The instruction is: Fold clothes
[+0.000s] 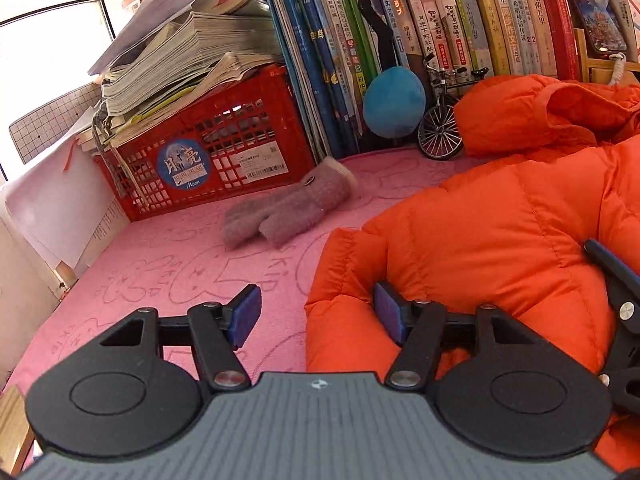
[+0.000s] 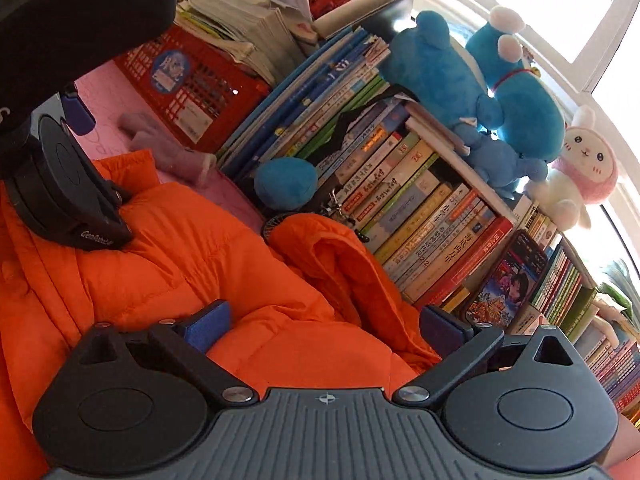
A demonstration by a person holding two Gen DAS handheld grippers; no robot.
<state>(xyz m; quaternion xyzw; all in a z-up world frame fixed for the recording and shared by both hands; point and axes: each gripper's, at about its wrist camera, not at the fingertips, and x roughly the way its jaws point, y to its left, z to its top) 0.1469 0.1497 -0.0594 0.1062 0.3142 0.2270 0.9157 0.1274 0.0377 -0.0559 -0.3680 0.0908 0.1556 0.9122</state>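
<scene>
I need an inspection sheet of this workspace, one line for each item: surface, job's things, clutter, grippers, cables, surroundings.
Surface: pink cloth with line drawings, partly bare.
Job's things: orange puffer jacket spread out, hood toward the books.
Clutter: mauve knit glove beside the jacket; red crate under stacked papers; blue plush ball; model bicycle.
Grippers: left gripper open, straddling the jacket's edge; right gripper open over the jacket.
Cables: nothing seen.
Surroundings: book row; blue plush toys and a rabbit plush on top; bright window behind.
</scene>
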